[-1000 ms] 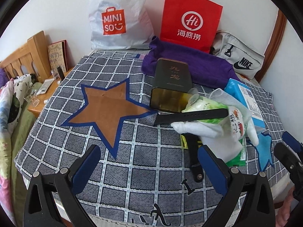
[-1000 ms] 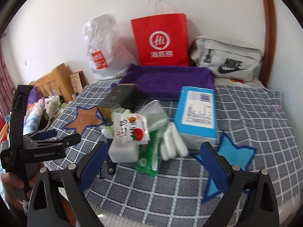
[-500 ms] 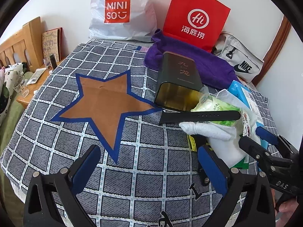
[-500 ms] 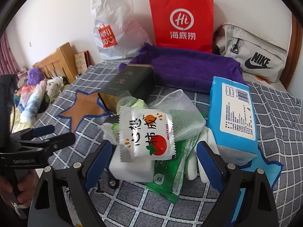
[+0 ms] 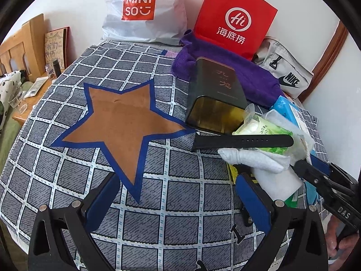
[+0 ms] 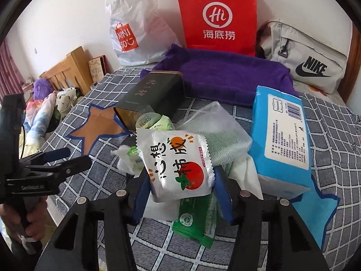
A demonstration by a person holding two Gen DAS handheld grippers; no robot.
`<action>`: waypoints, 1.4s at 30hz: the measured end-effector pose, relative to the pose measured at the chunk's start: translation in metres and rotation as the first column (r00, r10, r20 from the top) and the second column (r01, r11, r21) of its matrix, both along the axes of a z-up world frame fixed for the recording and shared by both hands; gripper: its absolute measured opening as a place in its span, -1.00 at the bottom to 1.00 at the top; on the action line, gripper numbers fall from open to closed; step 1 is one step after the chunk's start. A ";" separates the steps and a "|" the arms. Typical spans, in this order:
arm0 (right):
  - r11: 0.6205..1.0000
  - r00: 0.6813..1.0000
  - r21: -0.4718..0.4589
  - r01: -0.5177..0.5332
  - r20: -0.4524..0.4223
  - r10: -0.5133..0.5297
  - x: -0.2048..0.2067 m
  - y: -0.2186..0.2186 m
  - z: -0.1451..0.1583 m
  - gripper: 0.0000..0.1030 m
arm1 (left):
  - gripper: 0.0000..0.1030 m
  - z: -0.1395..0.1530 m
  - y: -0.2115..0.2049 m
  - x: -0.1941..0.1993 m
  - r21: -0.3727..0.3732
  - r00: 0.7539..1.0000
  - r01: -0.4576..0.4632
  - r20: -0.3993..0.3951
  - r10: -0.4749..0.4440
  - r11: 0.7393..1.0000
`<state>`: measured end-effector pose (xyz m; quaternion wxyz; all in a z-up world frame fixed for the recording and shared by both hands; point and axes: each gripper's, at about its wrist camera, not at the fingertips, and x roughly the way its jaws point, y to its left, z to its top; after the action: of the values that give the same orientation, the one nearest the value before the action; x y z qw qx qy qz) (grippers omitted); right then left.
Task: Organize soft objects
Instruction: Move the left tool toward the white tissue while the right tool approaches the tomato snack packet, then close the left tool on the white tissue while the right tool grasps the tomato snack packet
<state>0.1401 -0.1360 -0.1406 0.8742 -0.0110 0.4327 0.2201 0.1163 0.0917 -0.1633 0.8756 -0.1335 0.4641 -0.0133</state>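
Observation:
A pile of soft things lies on the checked bedspread (image 5: 158, 214): a white snack packet with a tomato picture (image 6: 178, 164), a green packet (image 6: 196, 221), a mesh bag (image 6: 218, 133), white gloves (image 5: 259, 160) and a black strap (image 5: 243, 141). My right gripper (image 6: 180, 192) has its blue pads on either side of the snack packet, closed in against it. My left gripper (image 5: 178, 201) is open and empty over the bedspread, left of the pile, below the brown star patch (image 5: 126, 122).
A dark tin (image 5: 214, 99) lies on its side behind the pile. A blue tissue pack (image 6: 282, 135) lies to the right. A purple towel (image 6: 225, 76), red paper bag (image 6: 216, 15), white Miniso bag (image 5: 140, 9) and grey Nike bag (image 6: 309, 61) stand by the wall.
My right gripper has moved forward into the pile and narrowed around the snack packet. My left gripper has moved a little forward over the bedspread and stays open.

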 end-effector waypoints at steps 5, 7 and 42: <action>1.000 1.000 0.014 0.004 0.013 -0.004 -0.014 -0.014 0.010 0.02 | 1.00 0.001 -0.001 0.005 -0.022 1.000 0.002 0.012 -0.002 1.000; 1.000 1.000 0.022 0.004 0.023 -0.005 -0.020 -0.021 0.016 0.02 | 1.00 0.001 -0.001 0.007 -0.038 1.000 0.004 0.017 -0.004 0.999; 0.976 0.974 -0.090 0.200 -0.091 -0.208 -0.027 -0.138 -0.063 0.03 | -0.55 -0.021 -0.046 0.046 -0.229 0.985 0.167 0.006 -0.170 0.959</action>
<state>0.1133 -0.2743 -0.2034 0.8683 0.0094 0.4833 0.1117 0.1625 0.0455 -0.1839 0.8467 -0.1936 0.4753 -0.1404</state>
